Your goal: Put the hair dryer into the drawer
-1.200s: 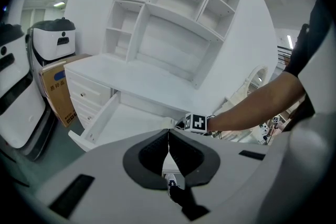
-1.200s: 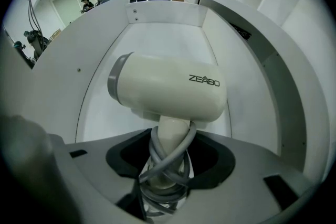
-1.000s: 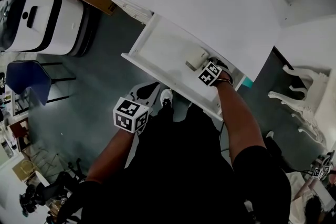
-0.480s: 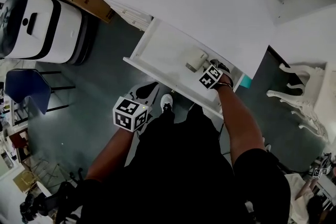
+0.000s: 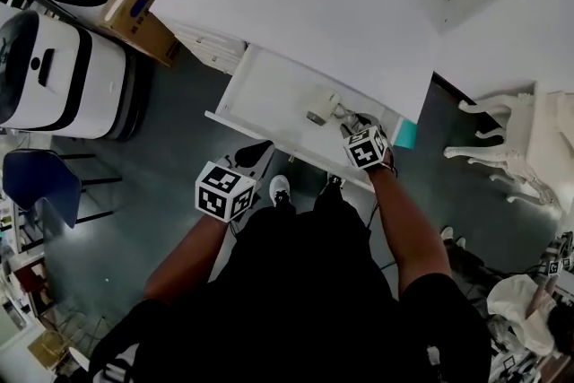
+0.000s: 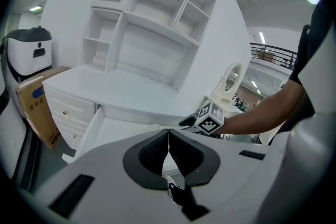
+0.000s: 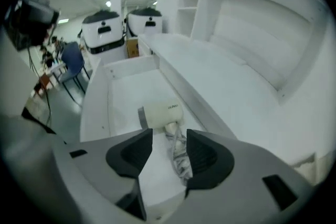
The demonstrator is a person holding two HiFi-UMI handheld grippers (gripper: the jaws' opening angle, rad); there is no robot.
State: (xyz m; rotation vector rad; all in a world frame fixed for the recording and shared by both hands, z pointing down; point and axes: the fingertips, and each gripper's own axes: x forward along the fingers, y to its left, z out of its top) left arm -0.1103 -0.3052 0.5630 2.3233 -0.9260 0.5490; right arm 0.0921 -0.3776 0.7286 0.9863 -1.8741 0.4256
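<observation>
A cream hair dryer (image 5: pixel 321 106) (image 7: pixel 160 113) lies on the floor of the open white drawer (image 5: pixel 235 92) (image 7: pixel 95 107), with its bundled grey cord (image 7: pixel 178 155) trailing toward me. My right gripper (image 5: pixel 349 124) (image 7: pixel 169 135) hovers just behind the dryer over the drawer's right end. It is open, and the cord lies below the gap between its jaws, unclamped. My left gripper (image 5: pixel 252 156) (image 6: pixel 168 136) is shut and empty. It hangs in front of the drawer, outside it and above the floor.
The white desk top (image 5: pixel 305 4) overhangs the drawer, with a shelf hutch (image 6: pixel 157 23) behind. A cardboard box (image 5: pixel 148 4) and white machines (image 5: pixel 63 67) stand left. A blue chair (image 5: pixel 40 184) is nearer left, an ornate white chair (image 5: pixel 511 148) right. My shoe (image 5: pixel 280 189) is below the drawer front.
My right gripper has drawn back from the hair dryer toward me, leaving a wider gap. The dryer stays in the drawer. The left gripper has hardly moved.
</observation>
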